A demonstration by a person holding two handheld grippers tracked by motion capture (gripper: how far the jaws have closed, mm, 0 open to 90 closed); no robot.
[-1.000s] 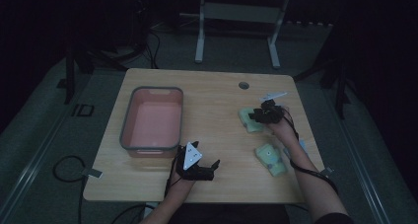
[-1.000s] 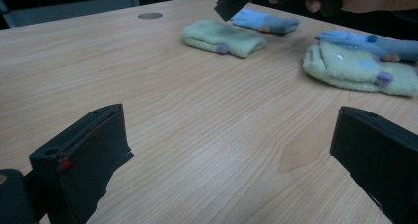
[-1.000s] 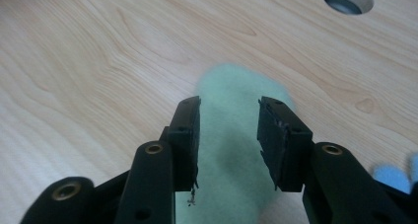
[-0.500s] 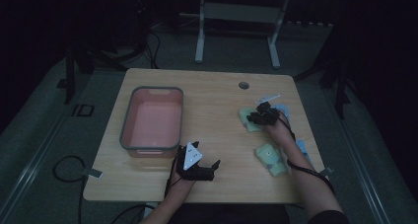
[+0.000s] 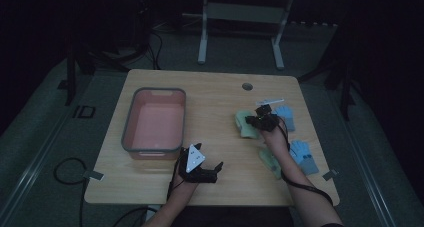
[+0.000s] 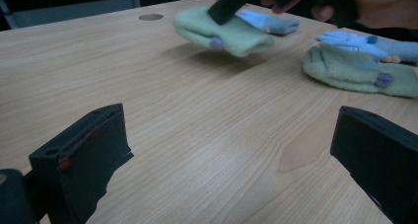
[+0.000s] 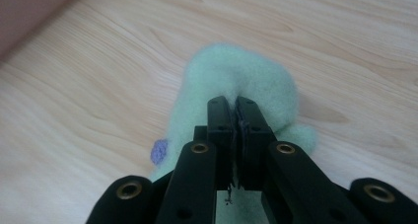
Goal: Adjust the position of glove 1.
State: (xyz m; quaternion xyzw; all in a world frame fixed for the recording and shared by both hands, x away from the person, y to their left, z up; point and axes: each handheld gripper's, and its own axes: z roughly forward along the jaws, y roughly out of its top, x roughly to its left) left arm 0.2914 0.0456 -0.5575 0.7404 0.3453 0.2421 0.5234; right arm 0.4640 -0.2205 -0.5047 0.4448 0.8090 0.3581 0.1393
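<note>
Gripping a green mitten [image 7: 236, 81] in the right hand-held gripper [image 7: 235, 110], its jaws having just closed tight on a fold of the fleece.

The mitten hangs just off the desk [image 5: 215, 102], right of centre, casting a shadow below. Pale green, fluffy, with a small purple dot near one edge. Its long axis runs roughly level, extending away from the jaws. The left hand-held gripper [image 5: 202, 171] rests near the desk's front edge, jaws wide apart, holding nothing.

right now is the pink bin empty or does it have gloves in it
Empty. In the high view the pink bin shows only its bare floor, and every glove lies out on the table.
</note>
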